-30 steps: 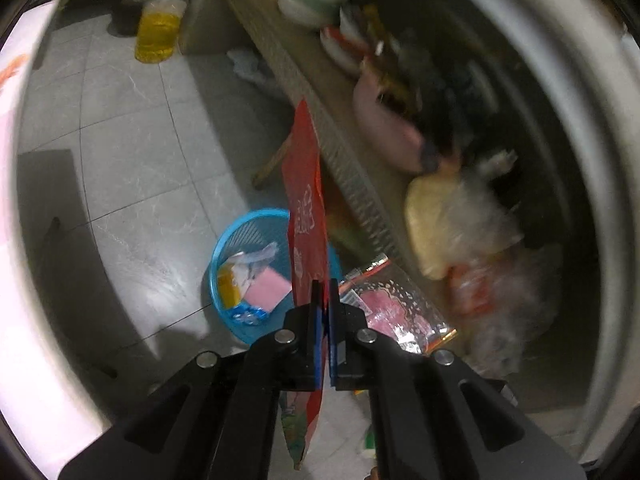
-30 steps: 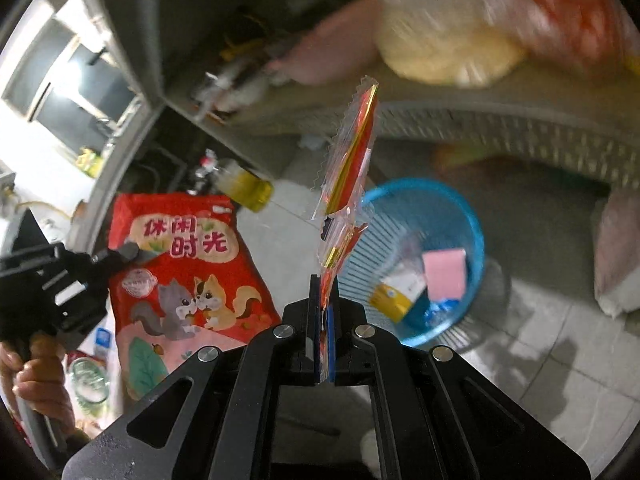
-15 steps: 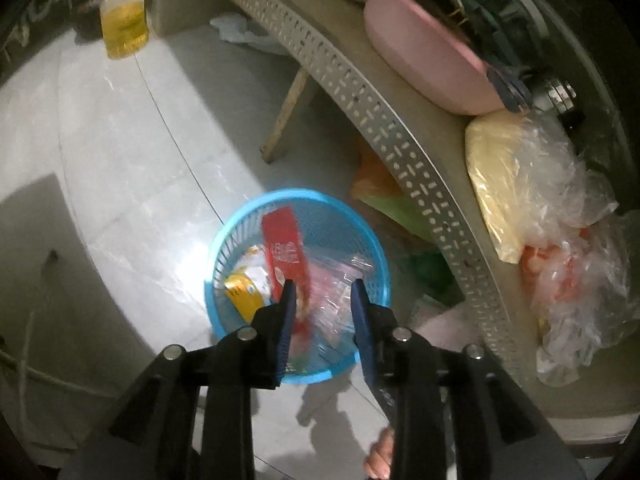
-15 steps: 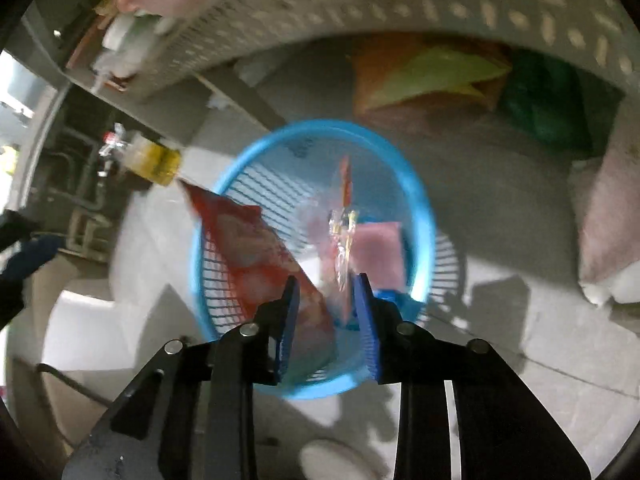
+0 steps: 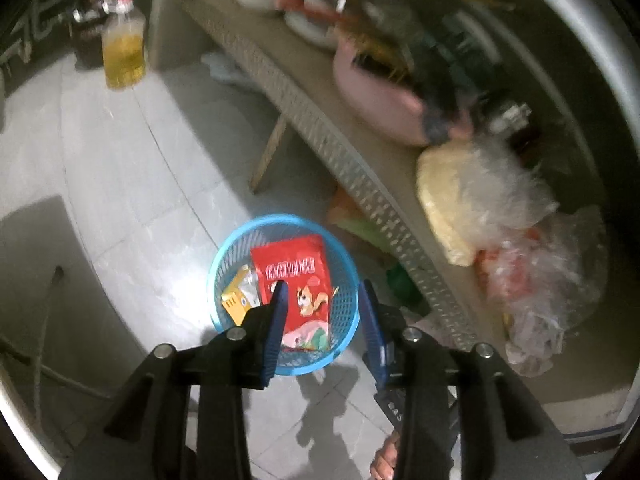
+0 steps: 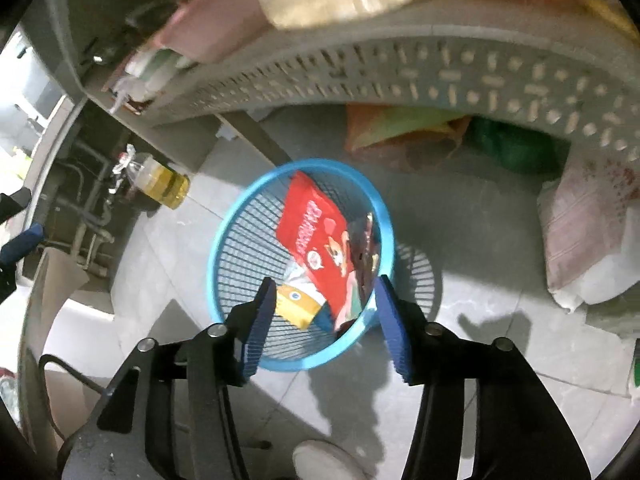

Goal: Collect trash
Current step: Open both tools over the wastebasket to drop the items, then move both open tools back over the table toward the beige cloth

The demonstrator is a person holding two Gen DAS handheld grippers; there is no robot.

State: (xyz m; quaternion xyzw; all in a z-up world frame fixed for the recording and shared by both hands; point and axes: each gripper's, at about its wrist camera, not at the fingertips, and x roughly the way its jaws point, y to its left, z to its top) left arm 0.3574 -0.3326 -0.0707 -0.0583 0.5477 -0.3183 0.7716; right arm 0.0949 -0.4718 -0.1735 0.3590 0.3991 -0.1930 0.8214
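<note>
Trash is lying in the blue basket (image 5: pixel 280 292) on the tiled floor beside the table: in the left wrist view the red snack bag (image 5: pixel 298 280) is resting there next to a yellow carton (image 5: pixel 238 302), while the left gripper (image 5: pixel 322 308) is hanging above, its jaws just having been opening, nothing between them.

In the right wrist view the right gripper (image 6: pixel 324 304) is likewise opening wider and empty over the basket (image 6: pixel 236 248), where the red bag (image 6: pixel 316 240) and a clear wrapper (image 6: pixel 366 248) are lying.

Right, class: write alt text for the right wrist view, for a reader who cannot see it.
The open right gripper, nothing between its just-opened jaws, hangs above a blue basket on a tiled floor. Inside lie a red snack bag, a clear wrapper and a yellow carton.
</note>
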